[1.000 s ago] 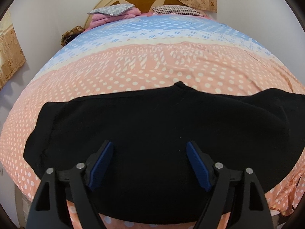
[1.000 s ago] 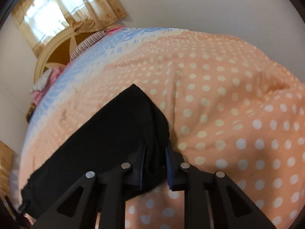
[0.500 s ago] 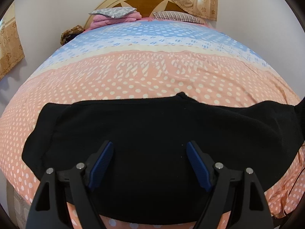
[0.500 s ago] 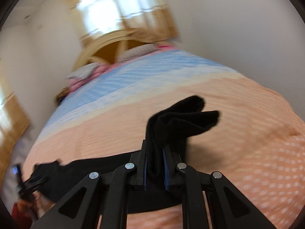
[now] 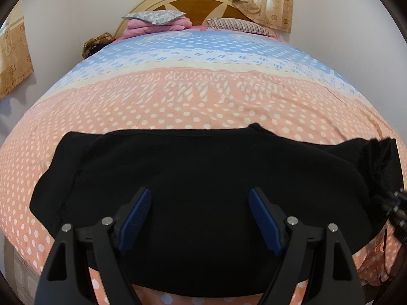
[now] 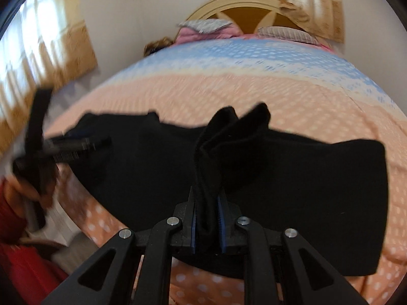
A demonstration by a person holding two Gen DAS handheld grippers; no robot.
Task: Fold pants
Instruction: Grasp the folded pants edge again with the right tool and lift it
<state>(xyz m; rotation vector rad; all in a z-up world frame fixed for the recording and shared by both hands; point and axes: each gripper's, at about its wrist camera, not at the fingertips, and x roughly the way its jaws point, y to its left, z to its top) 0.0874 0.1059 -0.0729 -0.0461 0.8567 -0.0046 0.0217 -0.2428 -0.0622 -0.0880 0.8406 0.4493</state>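
Since the earlier frame, one end of the black pants point(image 6: 254, 178) is being carried by the right tool point(image 6: 207, 225) leftward across the bed point(image 5: 203, 101), its jaws slightly loosened yet gripping bunched fabric. Pants are being kept lying left-to-right across the lower frame. The left tool point(image 5: 201, 221) is being held wide and empty above their middle, nearest the likely fold line

My bed point(image 5: 203, 101) has black pants point(image 5: 203, 178) spread across its near end, pillows point(image 5: 239, 25) up by the headboard point(image 5: 193, 2).
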